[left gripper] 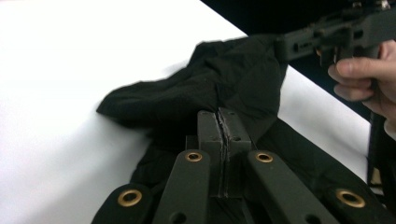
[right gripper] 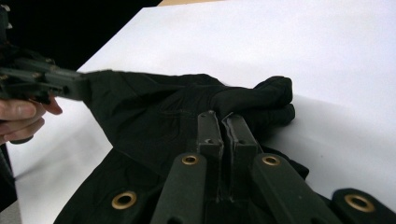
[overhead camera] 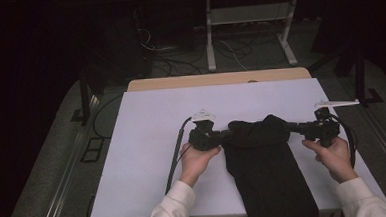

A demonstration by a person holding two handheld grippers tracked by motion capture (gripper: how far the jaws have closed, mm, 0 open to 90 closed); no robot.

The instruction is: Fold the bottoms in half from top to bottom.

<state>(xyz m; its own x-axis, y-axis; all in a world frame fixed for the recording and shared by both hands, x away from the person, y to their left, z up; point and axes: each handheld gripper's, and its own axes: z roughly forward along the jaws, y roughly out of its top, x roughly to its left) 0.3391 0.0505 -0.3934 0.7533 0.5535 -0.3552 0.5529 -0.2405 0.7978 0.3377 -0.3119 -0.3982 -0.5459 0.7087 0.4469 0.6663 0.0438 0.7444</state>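
Across the lower middle of the high view, your black garment [overhead camera: 264, 160] lies on the white table top [overhead camera: 147, 141], a long dark strip running from the centre of the frame down to the bottom edge and off the near rim. Its far end is bunched and lifted into a rounded hump between your two tools, while the rest lies flat and smooth. The cloth is matte, plain black, with fine creases and a seam showing in the left gripper view [left gripper: 210, 88]. In the right gripper view [right gripper: 187, 112] the upper right of the fabric is rolled into a thick double fold resting on the white surface.

Your left gripper [overhead camera: 222, 135] sits at the left edge of the hump, its jaws pressed together on a pinch of the cloth; in its own view the two pads [left gripper: 208, 126] meet with only a thin line of fabric between them. Your right gripper [overhead camera: 292, 128] is at the hump's right edge, jaws likewise clamped on the cloth, seen close up in its own view [right gripper: 220, 126]. Each tool's tip also shows in the other's view, biting the opposite corner and drawing the fabric taut.
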